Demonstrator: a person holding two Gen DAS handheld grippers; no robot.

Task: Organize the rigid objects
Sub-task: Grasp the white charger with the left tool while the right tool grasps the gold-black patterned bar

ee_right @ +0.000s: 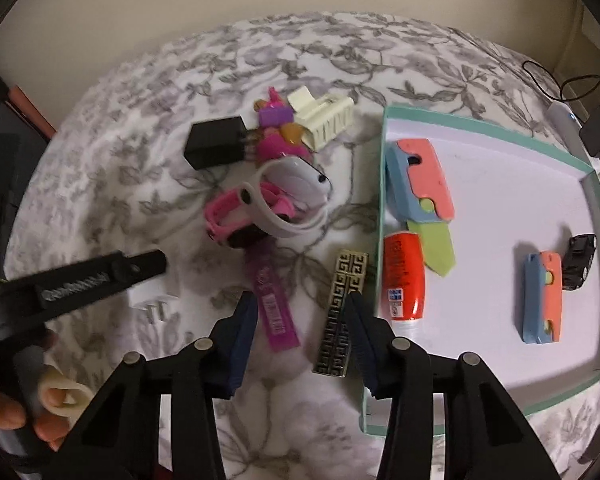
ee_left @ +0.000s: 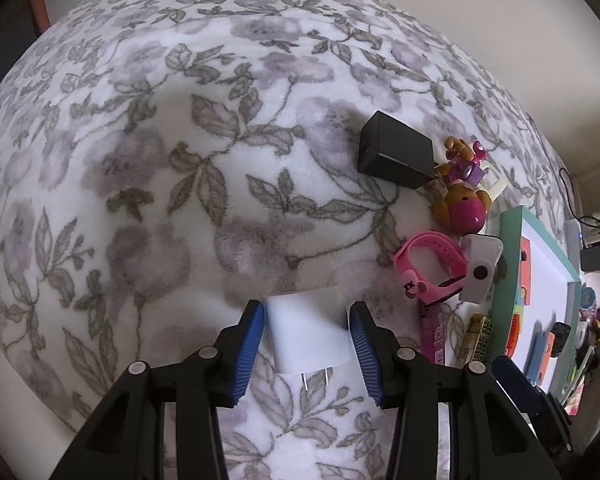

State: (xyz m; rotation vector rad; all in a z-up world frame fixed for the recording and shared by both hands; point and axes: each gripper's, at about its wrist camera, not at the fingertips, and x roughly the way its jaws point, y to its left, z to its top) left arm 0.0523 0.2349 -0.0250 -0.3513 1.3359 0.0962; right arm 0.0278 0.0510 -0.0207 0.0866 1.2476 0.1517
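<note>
A floral blanket (ee_left: 148, 184) covers the bed, and most of the clutter sits toward its right side. There a black cube-shaped adapter (ee_left: 396, 148) lies just beside a brown and pink toy figure (ee_left: 462, 200), with a cream hair claw (ee_right: 324, 118) touching the toy on the far side. Nearer, a pink watch (ee_left: 428, 268) is tangled with a white watch (ee_right: 296, 184). A purple strip (ee_right: 276, 312) and a bronze patterned bar (ee_right: 342, 316) lie side by side next to the tray's left wall.

The teal-rimmed tray (ee_right: 380, 184) rests at the bed's right edge. It holds two blue and coral folding toys (ee_right: 420, 176), one showing a green blade, an orange tube (ee_right: 404, 276) and a small black toy car (ee_right: 579, 262).

The white plug (ee_left: 306, 332) lies flat on the blanket, prongs pointing toward the camera. The left gripper (ee_left: 306, 354) has its jaws wide on either side of it: the left pad touches it or nearly so, the right stands a little off.

The right gripper (ee_right: 300, 344) has its jaws wide with nothing in them, above the purple strip and the bronze bar.
</note>
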